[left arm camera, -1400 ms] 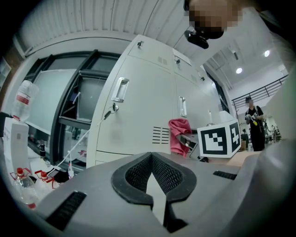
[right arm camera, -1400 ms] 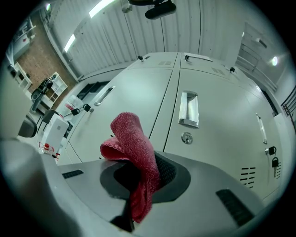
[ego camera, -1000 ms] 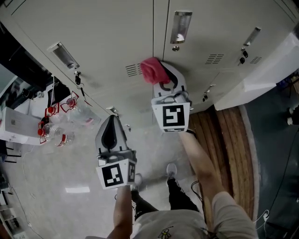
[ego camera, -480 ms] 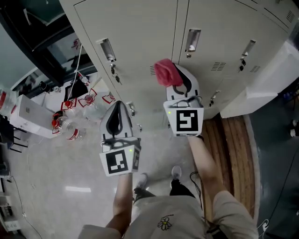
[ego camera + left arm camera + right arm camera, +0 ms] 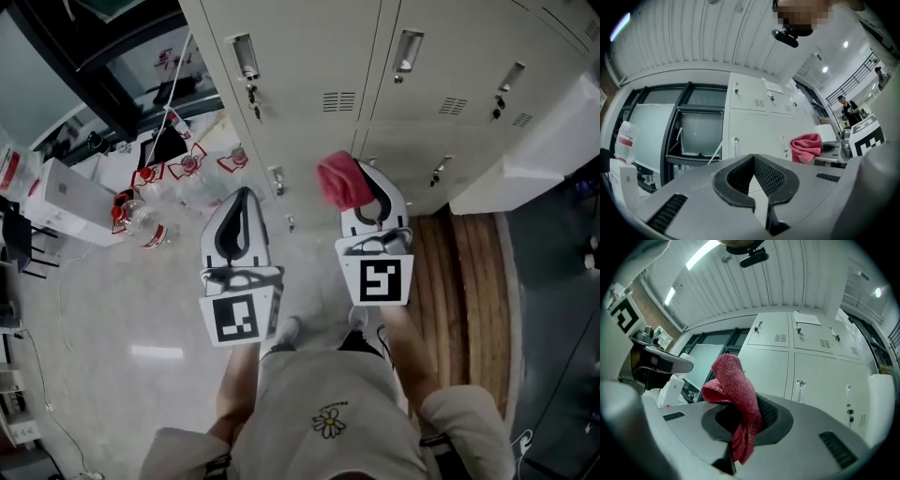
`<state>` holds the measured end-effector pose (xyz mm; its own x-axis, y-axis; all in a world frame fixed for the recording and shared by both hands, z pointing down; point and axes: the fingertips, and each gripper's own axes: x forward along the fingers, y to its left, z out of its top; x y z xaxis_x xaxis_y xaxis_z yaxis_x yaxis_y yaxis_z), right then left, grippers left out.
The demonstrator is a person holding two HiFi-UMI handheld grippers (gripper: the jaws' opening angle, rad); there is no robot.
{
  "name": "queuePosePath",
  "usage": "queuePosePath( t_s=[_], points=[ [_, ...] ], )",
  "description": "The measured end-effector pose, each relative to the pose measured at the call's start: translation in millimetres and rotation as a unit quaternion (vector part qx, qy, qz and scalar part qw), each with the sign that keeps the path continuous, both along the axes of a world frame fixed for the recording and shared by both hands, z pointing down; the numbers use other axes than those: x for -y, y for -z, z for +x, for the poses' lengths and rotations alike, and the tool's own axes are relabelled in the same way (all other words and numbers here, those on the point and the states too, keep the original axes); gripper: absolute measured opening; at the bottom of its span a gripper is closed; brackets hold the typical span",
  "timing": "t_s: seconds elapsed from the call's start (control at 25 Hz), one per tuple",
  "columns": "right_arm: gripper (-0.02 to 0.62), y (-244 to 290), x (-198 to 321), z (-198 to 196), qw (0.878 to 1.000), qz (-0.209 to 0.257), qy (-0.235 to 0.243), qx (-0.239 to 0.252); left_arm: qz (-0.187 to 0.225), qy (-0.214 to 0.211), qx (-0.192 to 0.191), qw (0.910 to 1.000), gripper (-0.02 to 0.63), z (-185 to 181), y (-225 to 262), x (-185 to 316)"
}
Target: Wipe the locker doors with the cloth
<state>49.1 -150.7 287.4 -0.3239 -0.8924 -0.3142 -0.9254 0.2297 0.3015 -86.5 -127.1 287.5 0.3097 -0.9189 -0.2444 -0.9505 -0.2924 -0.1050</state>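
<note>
One red cloth (image 5: pixel 339 180) is pinched in the closed right tool (image 5: pixel 364 187), bunched above the jaws and held clear of the locker doors (image 5: pixel 309 66) — no contact is seen. Only a narrow fold seems to be gripped, so the cloth may be dragged out once it is pressed and rubbed on a door. Its long axis is laid along the jaws — the loose wad pointed toward the lockers, a short tail hung back between the pads. The left tool (image 5: pixel 240 199) is held shut on nothing, beside the right, above the floor (image 5: pixel 122 319).
</note>
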Motion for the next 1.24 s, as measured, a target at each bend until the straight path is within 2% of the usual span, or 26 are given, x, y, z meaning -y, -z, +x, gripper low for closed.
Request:
queuePosePath(
  t_s=[0.4,0.76,1.24],
  points=[
    [0.038,-50.2,-40.8,-20.9,0.997,-0.071,0.011,0.03,-0.009,0.003,0.002,1.0,0.015,-10.2,-21.9,-13.8],
    [0.038,-37.0,-45.4,-12.2,0.997,-0.06,0.007,0.038,-0.011,-0.006,0.004,0.9999,0.015,-0.9,-25.1,-14.6],
    [0.038,-57.8,-43.7,-1.7,0.996,-0.081,0.009,0.022,-0.019,-0.013,0.011,0.9997,0.015,14.1,-33.3,-14.4]
  ],
)
